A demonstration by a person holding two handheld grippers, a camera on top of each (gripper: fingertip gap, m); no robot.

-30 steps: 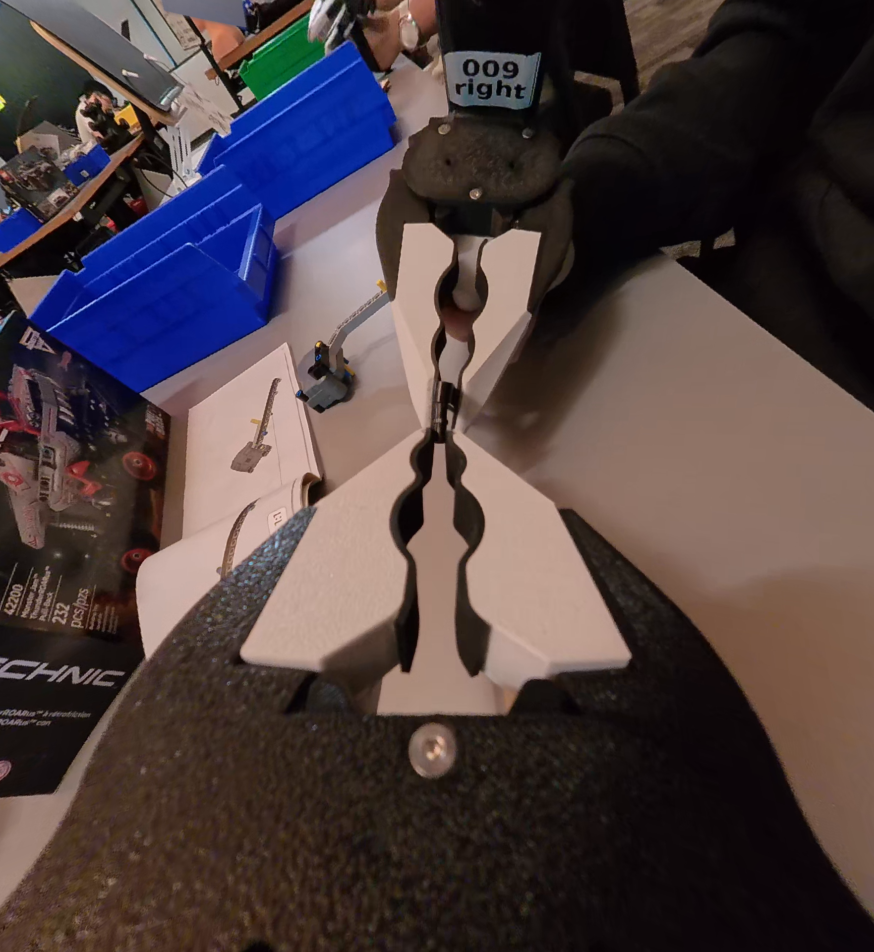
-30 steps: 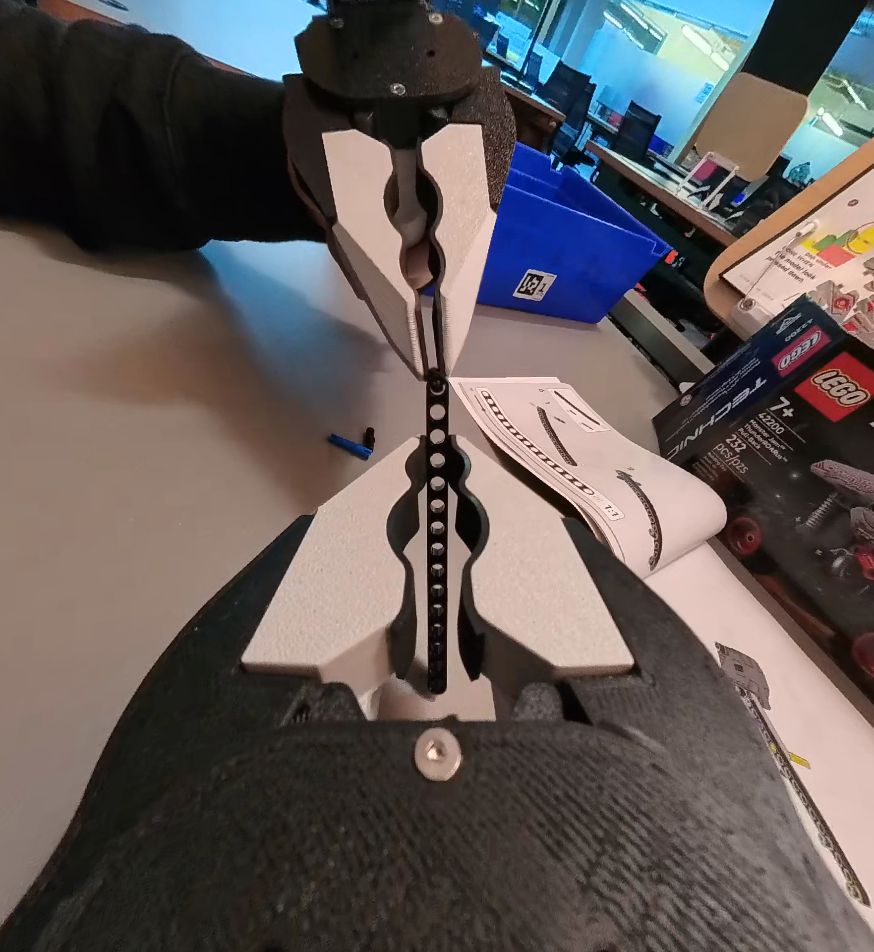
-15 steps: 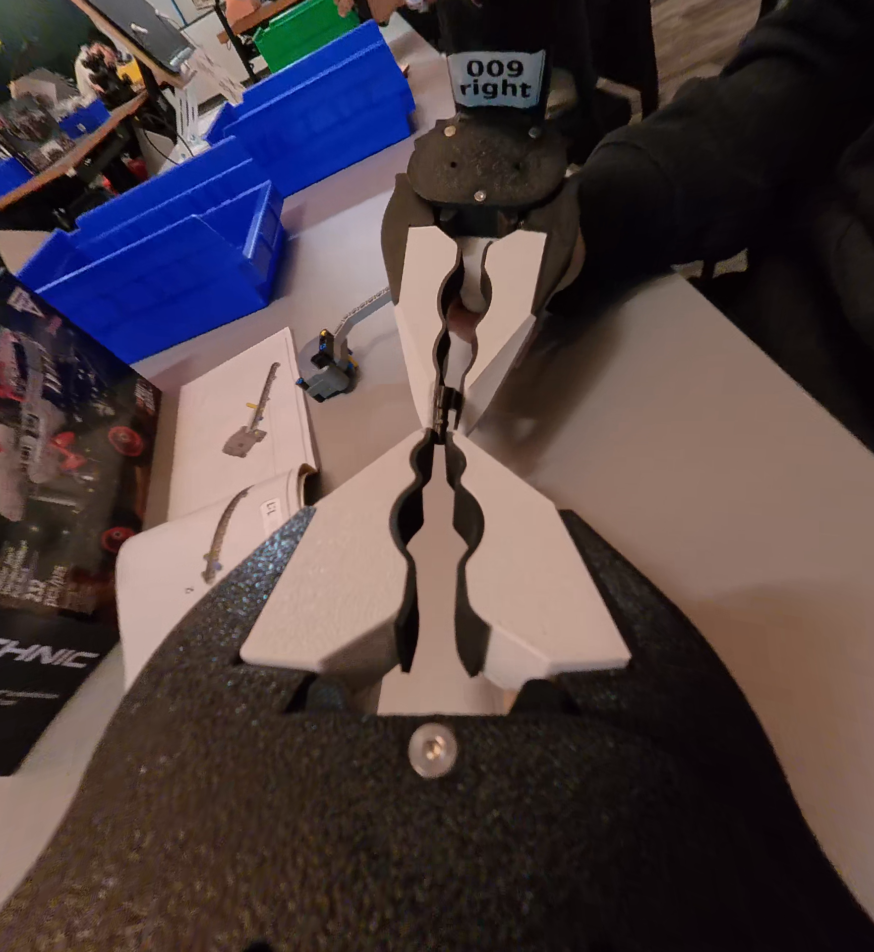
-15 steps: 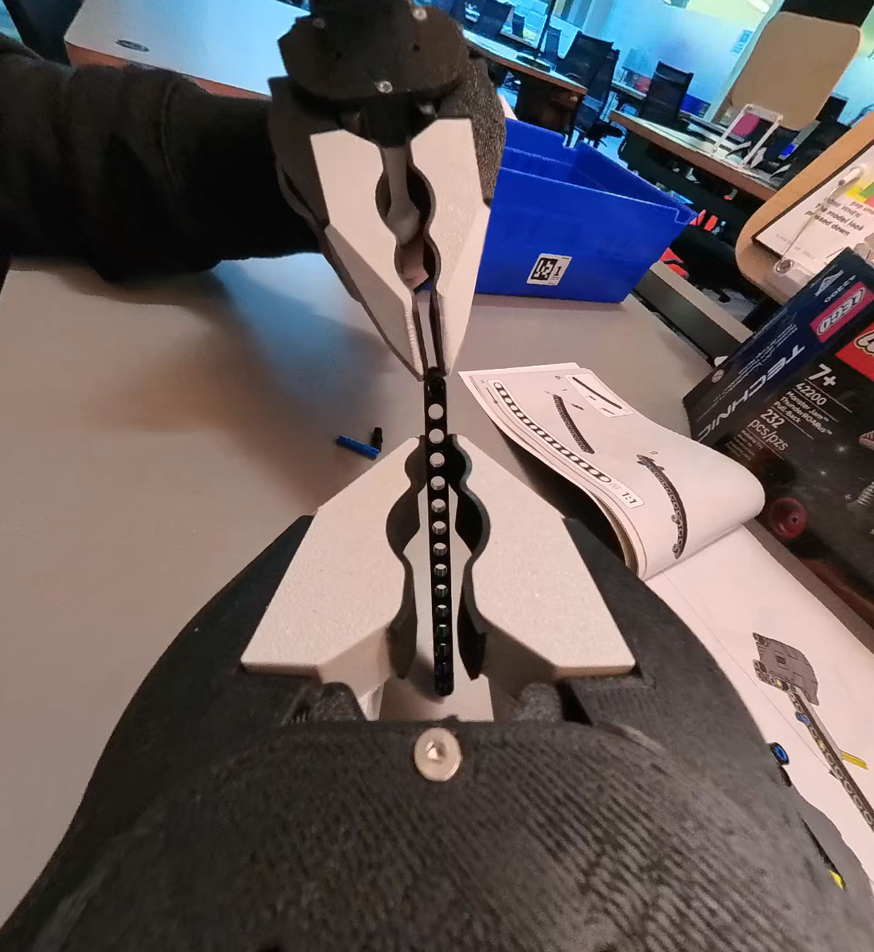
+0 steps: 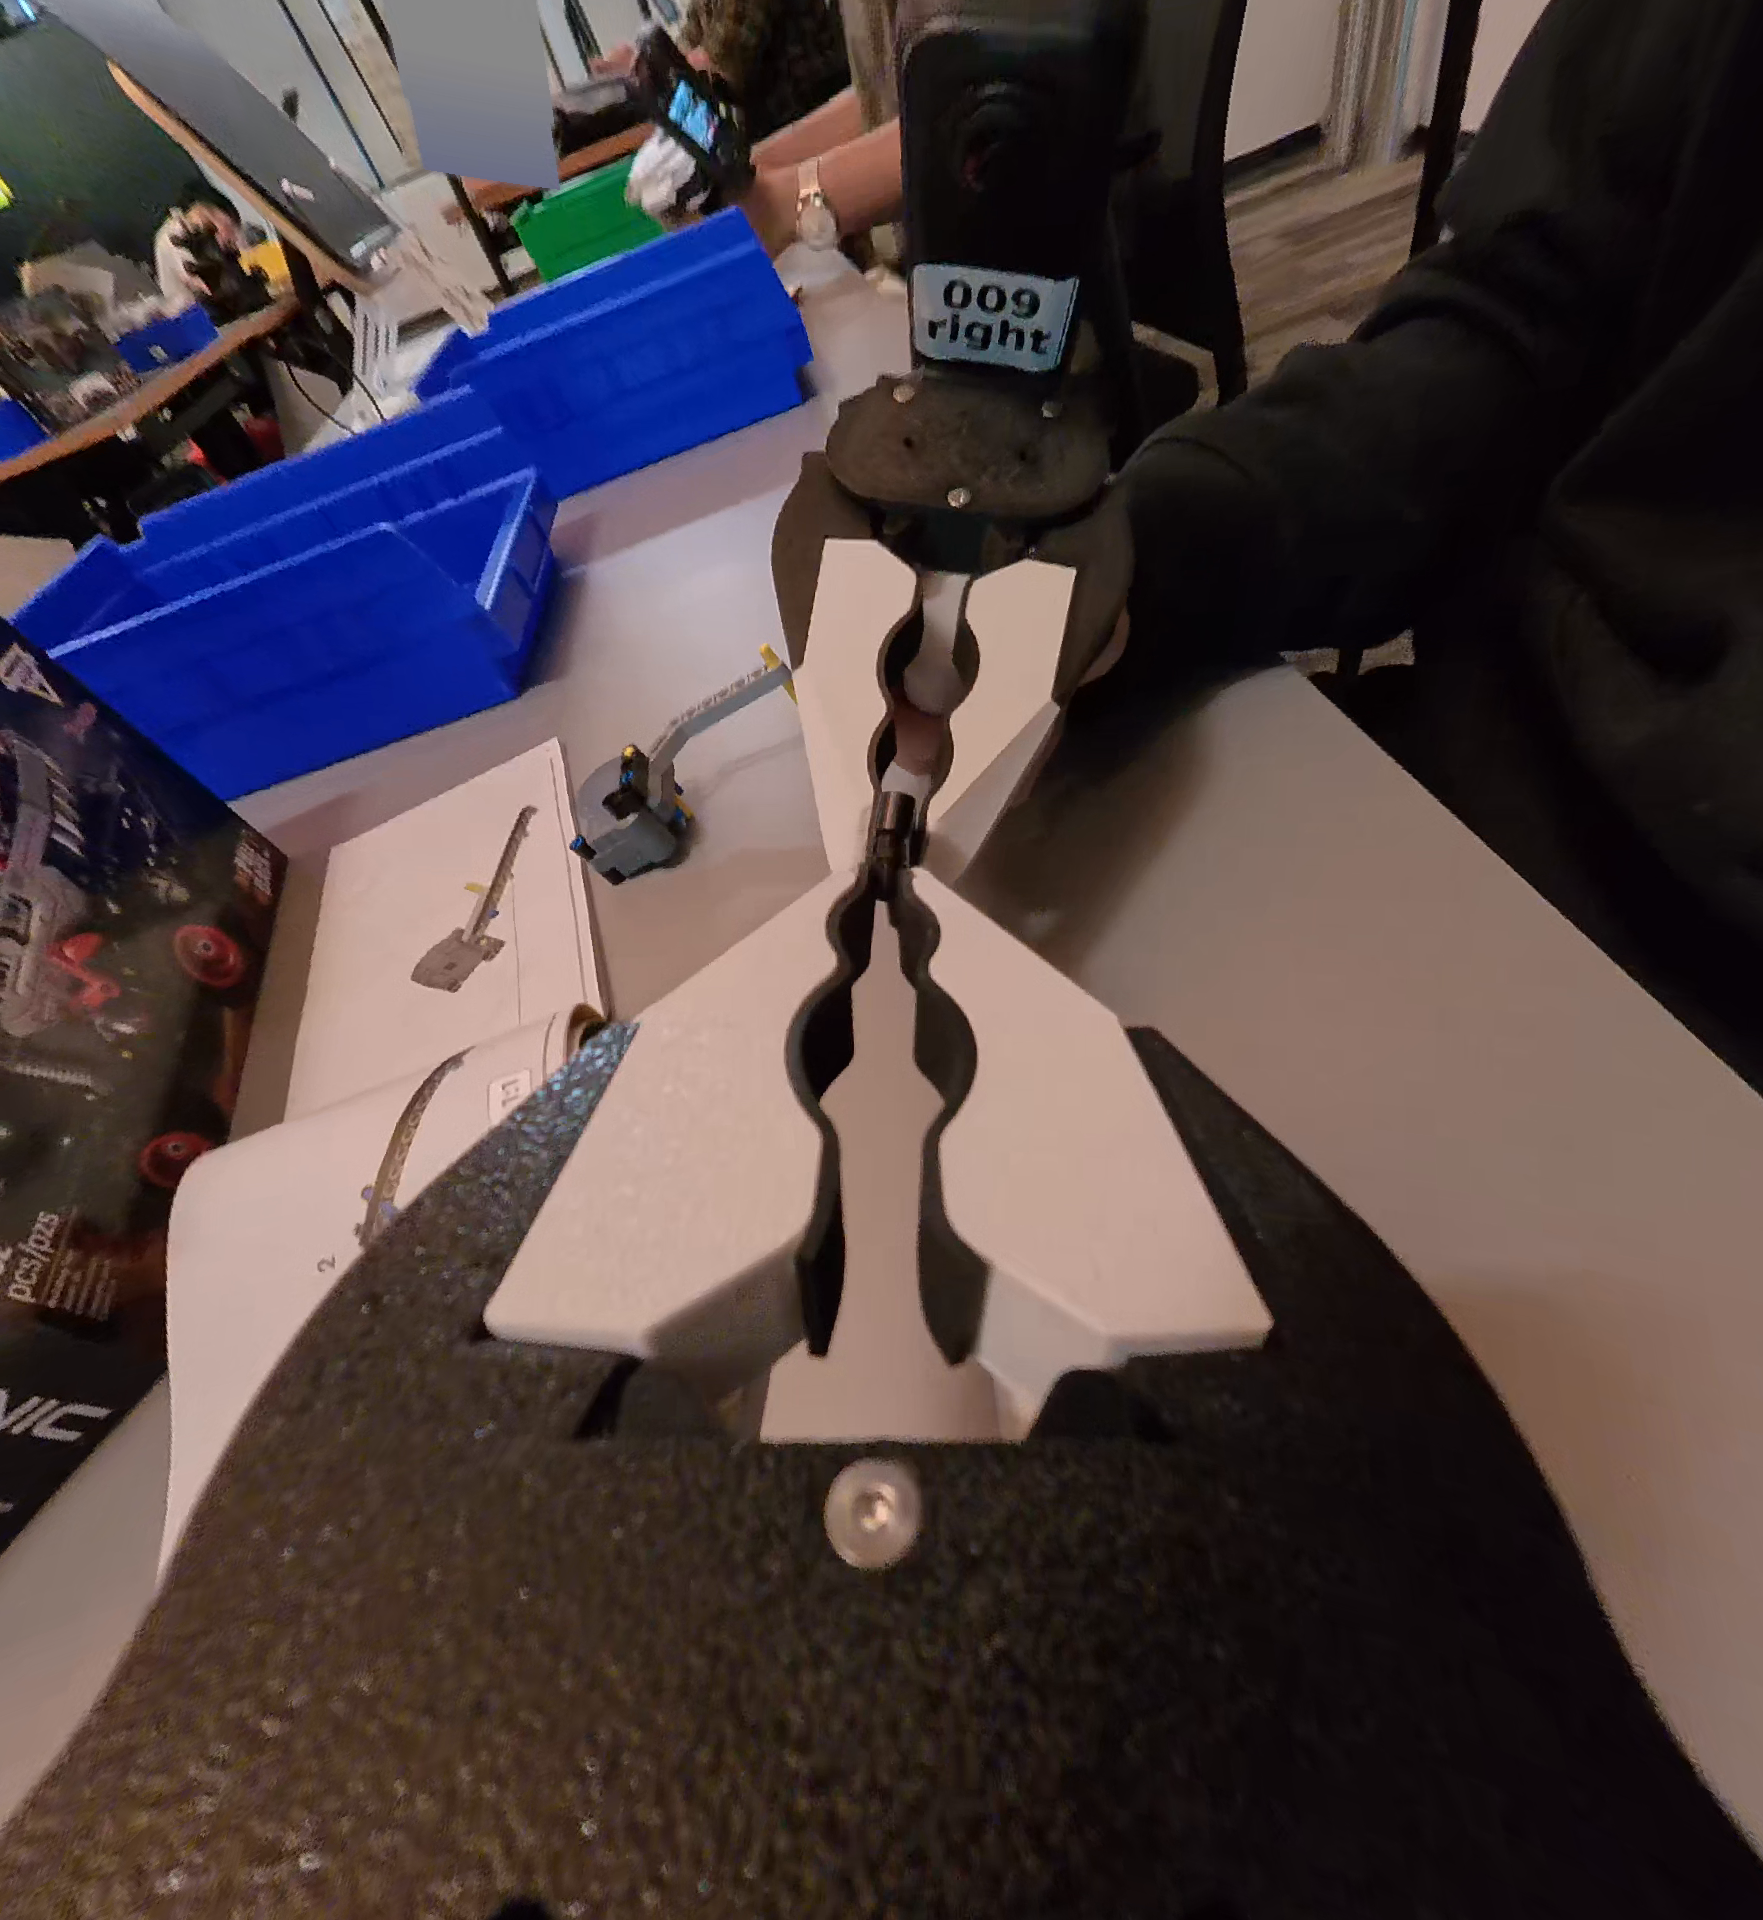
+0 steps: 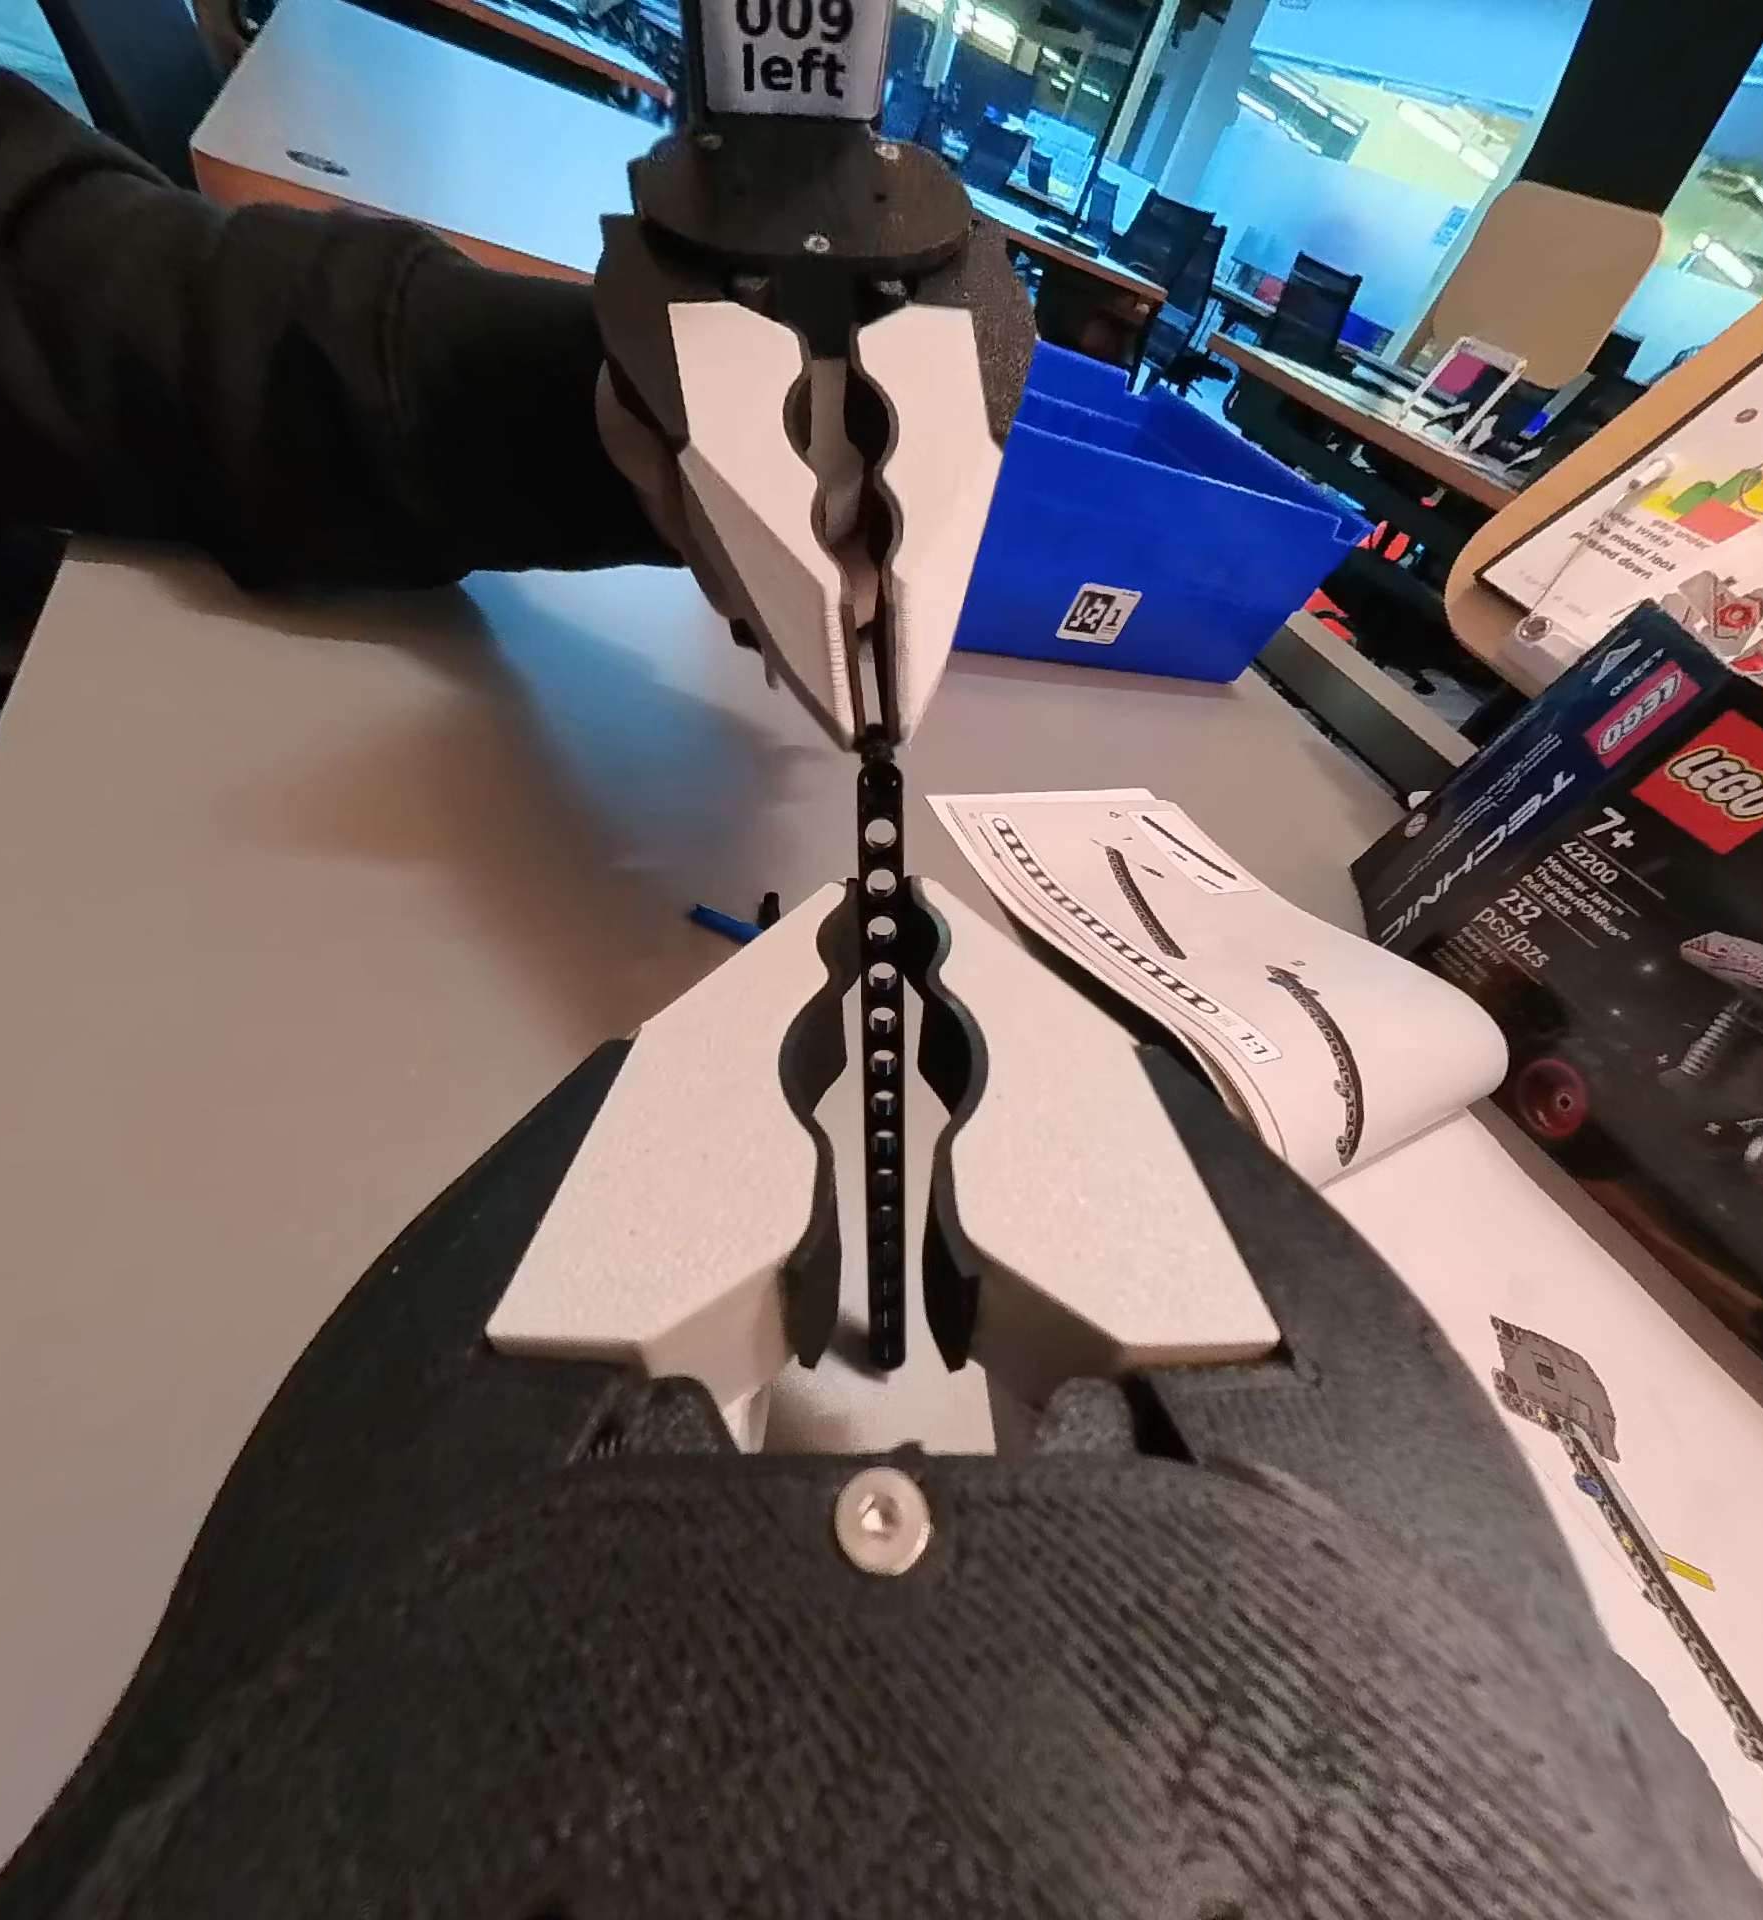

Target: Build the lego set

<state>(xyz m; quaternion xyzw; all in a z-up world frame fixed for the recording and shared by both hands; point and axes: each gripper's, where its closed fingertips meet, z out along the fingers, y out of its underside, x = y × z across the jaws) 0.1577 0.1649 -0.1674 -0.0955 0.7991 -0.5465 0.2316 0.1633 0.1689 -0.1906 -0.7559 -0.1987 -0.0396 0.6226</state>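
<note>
My right gripper [image 6: 882, 883] is shut on a long black beam with holes [image 6: 882, 1039], which runs along the fingers and sticks out past the tips. My left gripper [image 5: 882, 885] faces it tip to tip and is shut on a small black pin [image 6: 875, 744] that touches the beam's far end. In the left wrist view the right gripper [image 5: 892, 844] points at me and the beam shows end-on [image 5: 895, 821]. A grey sub-assembly with a long grey beam [image 5: 638, 821] lies on the table behind.
An open instruction booklet [image 6: 1220, 956] lies right of the grippers, with the dark set box [image 6: 1687, 935] beyond it. Blue bins [image 5: 316, 603] stand at the back; one also shows in the right wrist view [image 6: 1147, 540]. A loose blue pin [image 6: 719, 920] lies on the grey table [image 6: 337, 935].
Both grippers stay shut and tip to tip, pin against the beam's end. They have shifted a little together over the table, and more of the room behind them shows.
</note>
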